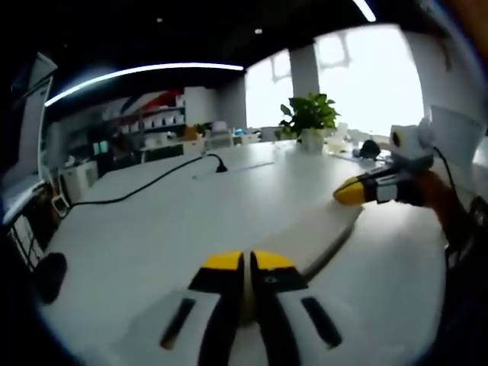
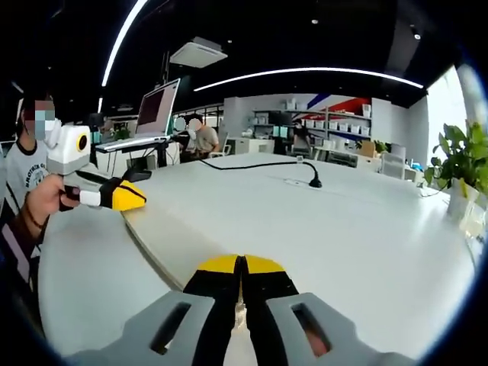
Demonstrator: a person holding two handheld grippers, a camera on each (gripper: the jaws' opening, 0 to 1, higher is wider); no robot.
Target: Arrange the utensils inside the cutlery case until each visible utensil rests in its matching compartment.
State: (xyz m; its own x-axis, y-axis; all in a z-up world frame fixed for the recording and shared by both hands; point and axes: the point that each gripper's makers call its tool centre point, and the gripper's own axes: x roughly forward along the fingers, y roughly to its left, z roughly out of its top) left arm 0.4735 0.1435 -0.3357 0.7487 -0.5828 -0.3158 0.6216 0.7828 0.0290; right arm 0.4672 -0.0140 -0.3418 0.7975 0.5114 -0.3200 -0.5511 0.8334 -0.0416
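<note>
My left gripper (image 1: 245,261) rises from the bottom of the left gripper view, its yellow-tipped black jaws pressed together with nothing between them. It hovers low over a white table (image 1: 168,221). My right gripper (image 1: 346,192) comes in from the right, jaws together, held by a hand (image 1: 442,202). In the right gripper view my right gripper (image 2: 242,264) is shut and empty above the same table (image 2: 366,229). There the left gripper (image 2: 136,197) shows at the left, shut, in a person's hand (image 2: 47,200).
A black cable (image 1: 145,185) runs across the table to a small stand (image 2: 314,181). A potted plant (image 1: 309,118) stands at the far edge. A seam (image 2: 152,236) splits the tabletop. A raised screen (image 2: 156,107) and seated people are beyond the table.
</note>
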